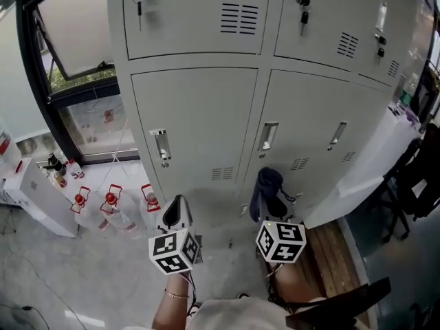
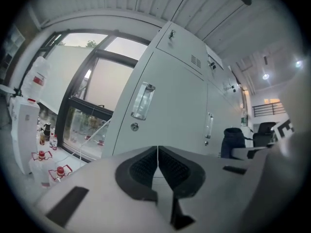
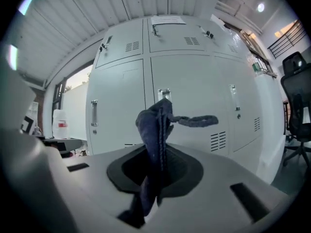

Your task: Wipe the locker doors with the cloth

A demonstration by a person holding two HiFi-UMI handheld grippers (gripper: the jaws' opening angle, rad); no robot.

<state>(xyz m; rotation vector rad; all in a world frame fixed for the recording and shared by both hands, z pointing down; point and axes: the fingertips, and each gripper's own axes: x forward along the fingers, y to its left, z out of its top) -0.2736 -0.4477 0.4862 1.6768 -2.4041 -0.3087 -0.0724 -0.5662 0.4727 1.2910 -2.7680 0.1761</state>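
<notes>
So far the wiping looks unstarted: the right tongs [image 3: 160,152] pinch the dark cloth [image 3: 154,123], raised near but apart from the lower locker doors [image 1: 206,115], while the left tongs [image 2: 157,166] are pressed together, empty. By this judgement, every door is left to wipe.

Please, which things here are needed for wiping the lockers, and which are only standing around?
For the job:
cloth, clamped in the right gripper
locker doors
left gripper, shut on nothing

Only standing around:
bottles on the floor
black chair
window
</notes>
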